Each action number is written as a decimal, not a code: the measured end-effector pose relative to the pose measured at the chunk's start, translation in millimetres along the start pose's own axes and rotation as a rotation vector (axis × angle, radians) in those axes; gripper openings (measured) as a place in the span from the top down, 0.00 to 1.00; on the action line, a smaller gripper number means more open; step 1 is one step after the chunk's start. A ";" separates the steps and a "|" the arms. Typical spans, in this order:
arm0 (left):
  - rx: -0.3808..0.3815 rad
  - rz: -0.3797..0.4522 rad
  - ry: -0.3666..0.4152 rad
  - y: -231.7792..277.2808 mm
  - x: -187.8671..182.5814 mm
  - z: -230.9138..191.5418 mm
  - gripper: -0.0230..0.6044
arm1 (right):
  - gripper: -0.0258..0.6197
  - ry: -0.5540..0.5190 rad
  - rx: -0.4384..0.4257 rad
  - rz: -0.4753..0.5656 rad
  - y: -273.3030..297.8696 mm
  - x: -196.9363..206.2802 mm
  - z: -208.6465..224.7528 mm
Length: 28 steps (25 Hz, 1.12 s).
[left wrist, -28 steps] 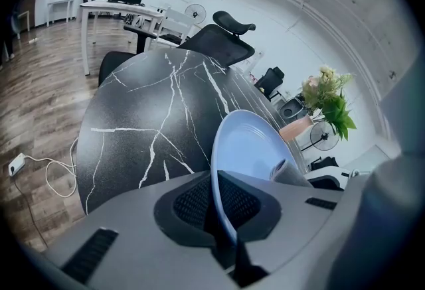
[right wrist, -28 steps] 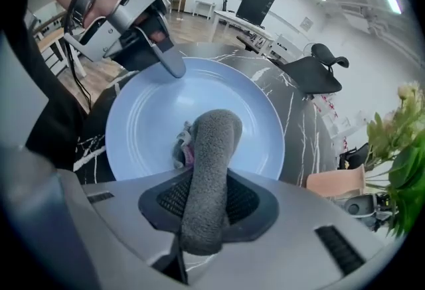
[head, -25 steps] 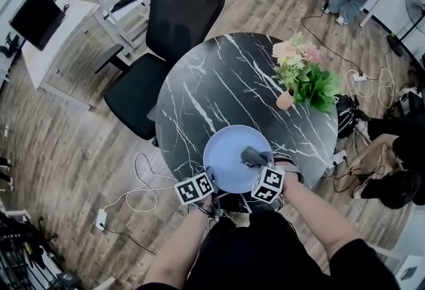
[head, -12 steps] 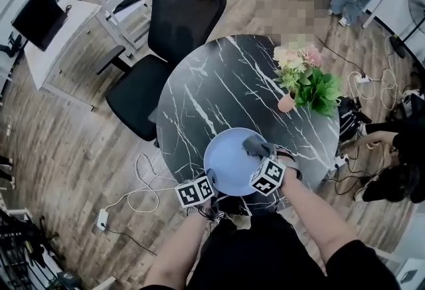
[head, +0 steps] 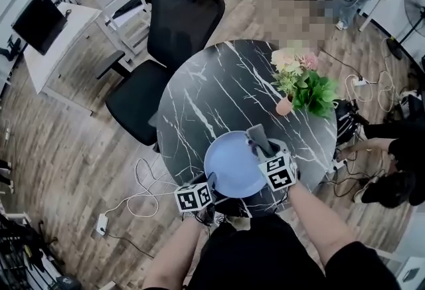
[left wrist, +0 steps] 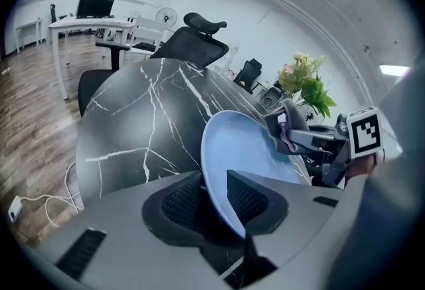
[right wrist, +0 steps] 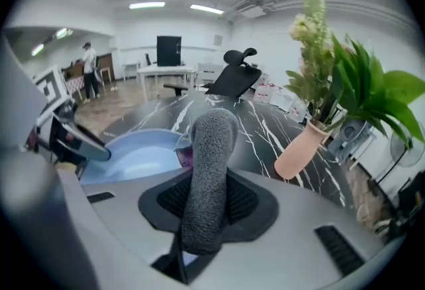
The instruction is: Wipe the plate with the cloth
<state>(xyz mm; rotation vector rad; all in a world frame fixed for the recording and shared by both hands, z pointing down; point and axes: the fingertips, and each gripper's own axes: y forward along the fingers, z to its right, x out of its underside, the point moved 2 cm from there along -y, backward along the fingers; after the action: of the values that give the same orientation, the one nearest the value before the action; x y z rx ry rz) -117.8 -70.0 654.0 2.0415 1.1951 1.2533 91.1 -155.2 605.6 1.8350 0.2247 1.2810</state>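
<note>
L gripper [left wrist: 214, 197]: fingers just been opening, now sitting loose either side of plate [head: 231, 166] rim, plate lying at near edge of surface [head: 212, 93]. R gripper [right wrist: 207, 199]: fingers clamping grey cloth [right wrist: 211, 149], standing upright by plate's far rim. Flower pot [head: 285, 105] standing beyond.

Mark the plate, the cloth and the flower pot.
plate [head: 229, 162], head view, bare middle of its blue face.
cloth [right wrist: 212, 156], right gripper view, grey fuzzy roll, upper half.
flower pot [right wrist: 302, 149], right gripper view, its pink side.
</note>
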 end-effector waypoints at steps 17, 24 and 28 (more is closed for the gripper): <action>0.063 0.290 0.251 -108.5 -55.3 17.4 0.93 | 0.78 0.131 -0.010 0.305 -92.1 -49.0 -43.7; 0.224 0.367 0.312 -152.3 -58.6 52.8 0.93 | 0.78 0.159 0.013 0.365 -138.5 -50.6 -77.9; 0.262 0.393 0.371 -171.2 -52.6 64.8 0.93 | 0.78 0.179 0.015 0.394 -160.9 -48.1 -92.2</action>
<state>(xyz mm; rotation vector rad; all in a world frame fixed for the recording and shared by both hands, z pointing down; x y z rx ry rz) -146.4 -22.9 471.6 2.3897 1.2024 1.8079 42.4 -34.5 465.0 1.8351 -0.0366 1.7215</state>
